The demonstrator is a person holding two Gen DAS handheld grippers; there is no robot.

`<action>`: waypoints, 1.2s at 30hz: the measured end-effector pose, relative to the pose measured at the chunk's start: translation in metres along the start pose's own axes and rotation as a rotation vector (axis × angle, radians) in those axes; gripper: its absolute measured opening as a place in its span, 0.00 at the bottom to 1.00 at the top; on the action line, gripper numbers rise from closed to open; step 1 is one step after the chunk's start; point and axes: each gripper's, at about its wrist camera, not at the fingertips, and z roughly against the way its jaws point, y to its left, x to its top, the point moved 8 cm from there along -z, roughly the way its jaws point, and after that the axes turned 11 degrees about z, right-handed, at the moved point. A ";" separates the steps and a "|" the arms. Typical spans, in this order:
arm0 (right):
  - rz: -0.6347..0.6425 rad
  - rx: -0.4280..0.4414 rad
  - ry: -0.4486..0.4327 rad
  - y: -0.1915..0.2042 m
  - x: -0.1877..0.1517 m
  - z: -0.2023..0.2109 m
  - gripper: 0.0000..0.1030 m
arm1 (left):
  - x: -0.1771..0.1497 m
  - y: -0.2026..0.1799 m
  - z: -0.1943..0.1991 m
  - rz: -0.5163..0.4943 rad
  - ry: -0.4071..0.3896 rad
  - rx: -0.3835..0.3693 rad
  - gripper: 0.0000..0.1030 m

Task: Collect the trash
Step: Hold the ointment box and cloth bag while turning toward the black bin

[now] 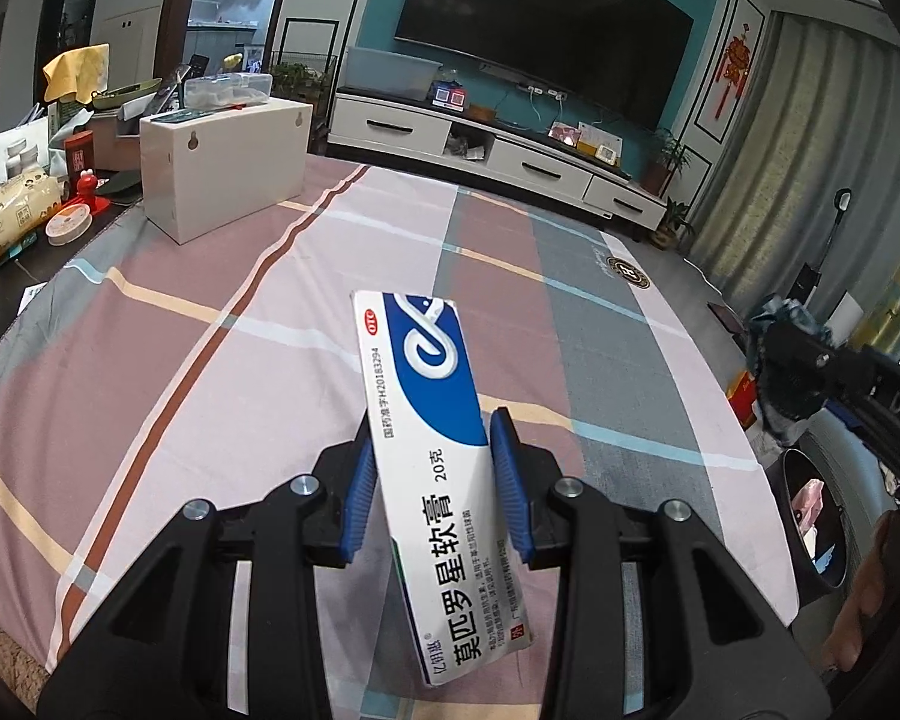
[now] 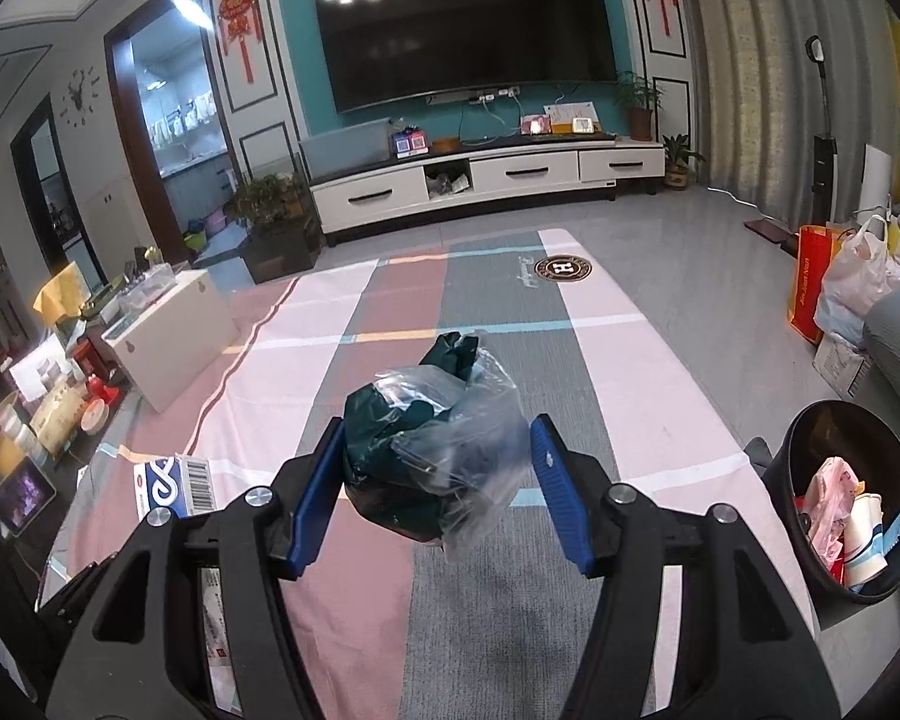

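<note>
one ointment box (image 1: 432,456) in left jaws, one crumpled bag (image 2: 432,450) in right jaws, one bin (image 2: 846,504)

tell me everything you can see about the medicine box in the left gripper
The medicine box is a long, slim carton of glossy white card with a blue swirl logo at its far end, a red oval mark, and dark Chinese print running along its length. One face, seen from the right wrist, bears a barcode. It is closed and looks undented, held off the striped cloth, its logo end pointing away and tilted slightly left. The left gripper clamps its long sides near the middle between blue ribbed pads. Nothing else touches it.
</note>
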 end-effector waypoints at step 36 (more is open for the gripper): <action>0.077 -0.025 -0.159 -0.003 0.023 0.067 0.59 | 0.000 -0.042 0.030 -0.069 -0.057 -0.058 0.37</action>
